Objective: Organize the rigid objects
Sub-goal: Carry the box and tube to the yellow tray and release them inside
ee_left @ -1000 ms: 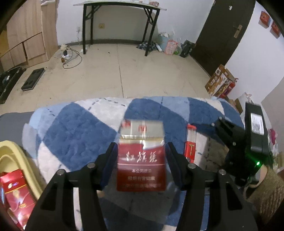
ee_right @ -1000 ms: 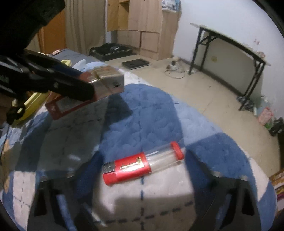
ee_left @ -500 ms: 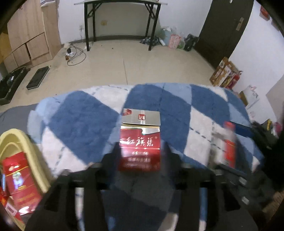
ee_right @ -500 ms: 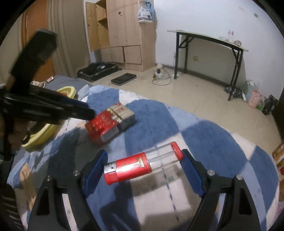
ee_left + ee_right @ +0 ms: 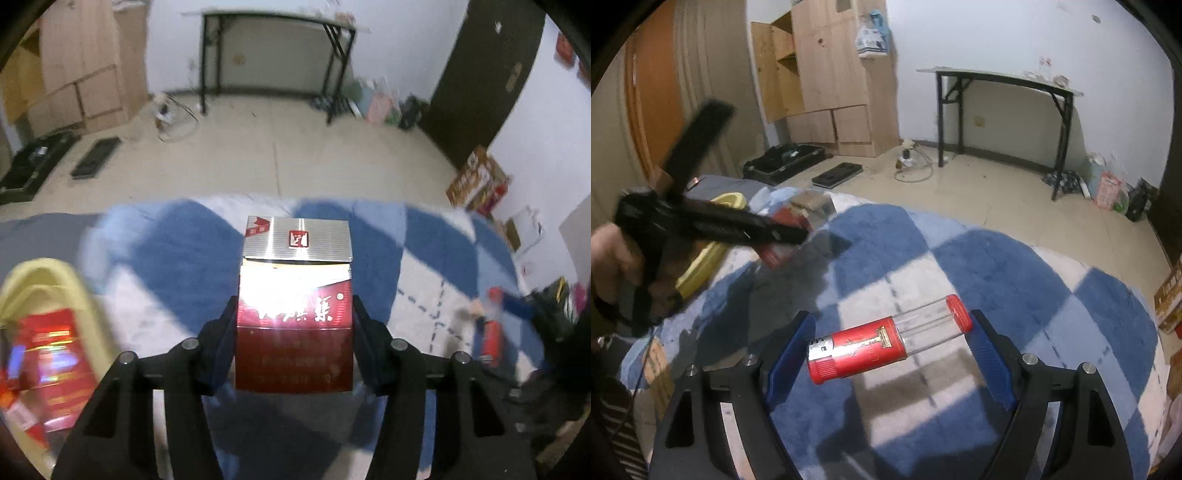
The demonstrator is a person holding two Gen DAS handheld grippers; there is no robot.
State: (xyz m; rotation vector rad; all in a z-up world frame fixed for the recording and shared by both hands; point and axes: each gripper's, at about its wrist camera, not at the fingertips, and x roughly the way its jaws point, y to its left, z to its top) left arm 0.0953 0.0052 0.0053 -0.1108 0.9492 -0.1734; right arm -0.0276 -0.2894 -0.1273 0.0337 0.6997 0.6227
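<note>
My left gripper [image 5: 293, 332] is shut on a red and silver cigarette pack [image 5: 293, 306] and holds it above the blue and white checked blanket [image 5: 177, 258]. It also shows in the right wrist view [image 5: 783, 236], blurred, near the yellow basket. My right gripper [image 5: 888, 350] is shut on a red lighter with a clear end [image 5: 886, 345], gripped end to end, above the blanket [image 5: 960, 266]. The lighter shows blurred at the right of the left wrist view [image 5: 491, 332].
A yellow basket [image 5: 48, 280] with red packs inside sits at the blanket's left edge; its rim shows in the right wrist view [image 5: 701, 262]. Beyond are tiled floor, a black folding table [image 5: 1004, 110], wooden cabinets [image 5: 827, 81] and cardboard boxes [image 5: 478, 184].
My left gripper has closed on the cigarette pack and lifted it, swinging left toward the basket. My right gripper has closed on the lighter and raised it off the blanket.
</note>
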